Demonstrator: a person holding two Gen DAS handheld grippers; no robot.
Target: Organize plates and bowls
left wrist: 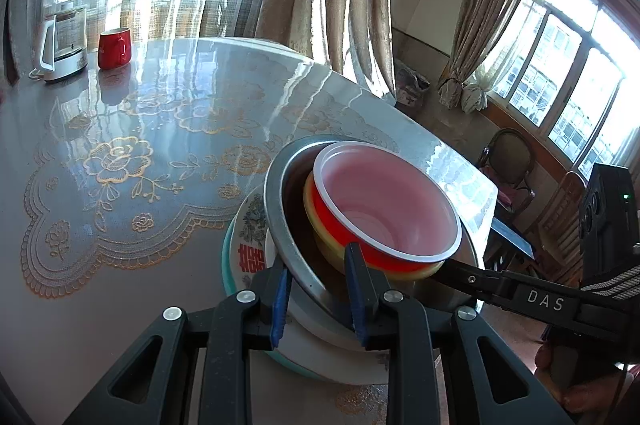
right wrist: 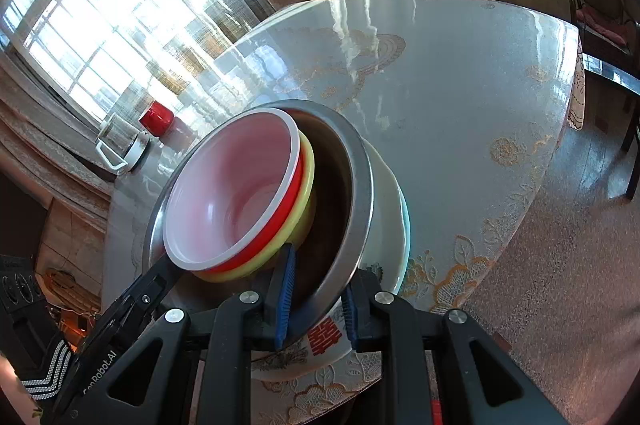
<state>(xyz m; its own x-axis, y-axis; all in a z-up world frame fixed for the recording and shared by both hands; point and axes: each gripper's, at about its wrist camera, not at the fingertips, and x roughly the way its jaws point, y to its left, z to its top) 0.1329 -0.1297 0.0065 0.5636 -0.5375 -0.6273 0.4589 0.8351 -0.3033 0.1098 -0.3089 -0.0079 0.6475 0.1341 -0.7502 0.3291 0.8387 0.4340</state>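
Left wrist view: my left gripper [left wrist: 318, 299] straddles the steel bowl [left wrist: 280, 217] rim, pads seemingly pinching it. My right gripper [right wrist: 316, 299] does likewise opposite. Red bowl [left wrist: 384, 201] nests in yellow bowl [left wrist: 320, 229], all stacked on the plates [left wrist: 250, 225] near the table [left wrist: 160, 145] edge. I judge stacking nearly finished; perhaps only repositioning remains.

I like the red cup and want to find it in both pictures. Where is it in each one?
Left wrist view: the red cup stands far upper left on the table, right of the kettle.
Right wrist view: the red cup is left of centre, above the stacked bowls.
Shared landmark: the kettle beside it.
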